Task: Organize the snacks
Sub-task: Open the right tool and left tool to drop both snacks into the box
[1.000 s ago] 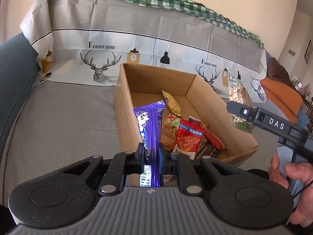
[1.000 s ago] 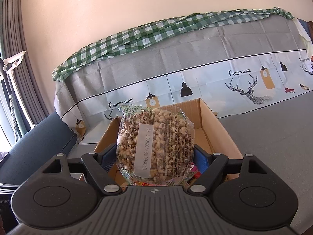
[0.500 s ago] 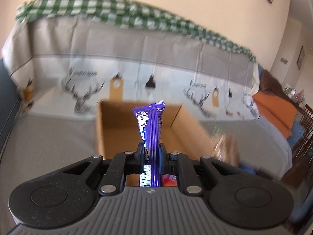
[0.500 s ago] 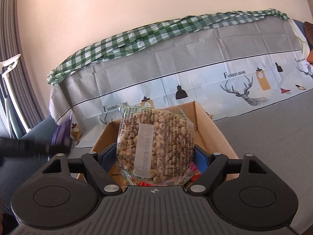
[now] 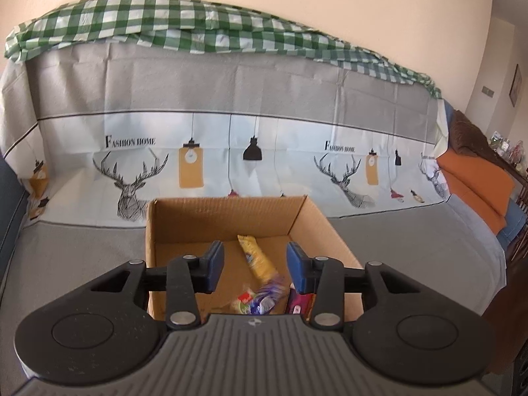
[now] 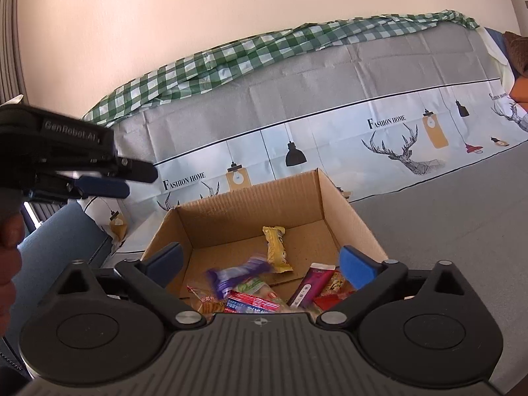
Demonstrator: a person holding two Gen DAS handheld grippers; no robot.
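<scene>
An open cardboard box (image 5: 298,219) (image 6: 333,204) sits on the grey sofa seat with several snack packs in it. My left gripper (image 5: 254,265) is open and empty above the box. The purple snack pack (image 5: 267,295) (image 6: 236,274) is blurred, falling into the box. My right gripper (image 6: 262,264) is open and empty over the box's near side. A yellow pack (image 5: 255,257) (image 6: 277,250) lies on the box floor, and a magenta pack (image 6: 312,283) and red packs (image 6: 255,303) lie near the front. The left gripper also shows in the right wrist view (image 6: 99,181). The peanut bag is not visible.
The sofa back (image 5: 231,99) carries a grey and white printed cover with a green checked cloth (image 5: 198,33) on top. Orange cushions (image 5: 475,184) lie at the far right. Grey seat surface (image 5: 82,247) surrounds the box.
Both grippers have opened. The left one let go of the purple pack, which is dropping into the box. The right one let go of the peanut bag, which is gone from between its fingers.
</scene>
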